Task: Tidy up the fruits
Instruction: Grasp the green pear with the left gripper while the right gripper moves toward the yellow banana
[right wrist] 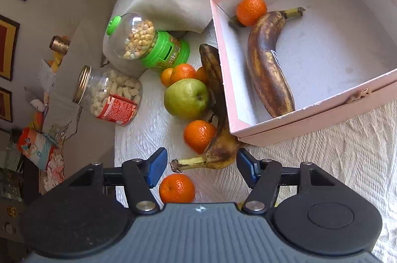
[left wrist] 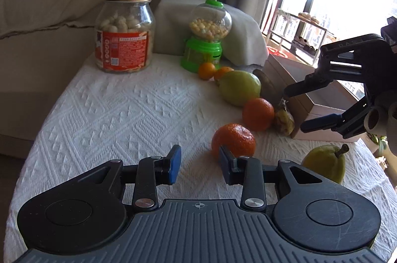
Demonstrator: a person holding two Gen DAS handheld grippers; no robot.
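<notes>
A pink box (right wrist: 224, 69) holds a brown banana (right wrist: 266, 69) and a mandarin (right wrist: 251, 10). Beside it on the white cloth lie a second spotted banana (right wrist: 218, 114), a green pear (right wrist: 186, 99) and several mandarins (right wrist: 198, 135). My right gripper (right wrist: 199, 170) is open just above the banana's stem end, with one mandarin (right wrist: 176, 188) below it. In the left wrist view my left gripper (left wrist: 199, 163) is open and empty, low over the cloth, just short of a mandarin (left wrist: 233, 140). A second pear (left wrist: 325, 162) lies to its right. The right gripper (left wrist: 295, 109) also shows there by the box (left wrist: 320, 111).
A peanut jar (left wrist: 124, 33) and a green candy dispenser (left wrist: 206, 36) stand at the back of the table. A folded white cloth (left wrist: 203, 22) lies behind them. A sofa is at the left and a window at the right.
</notes>
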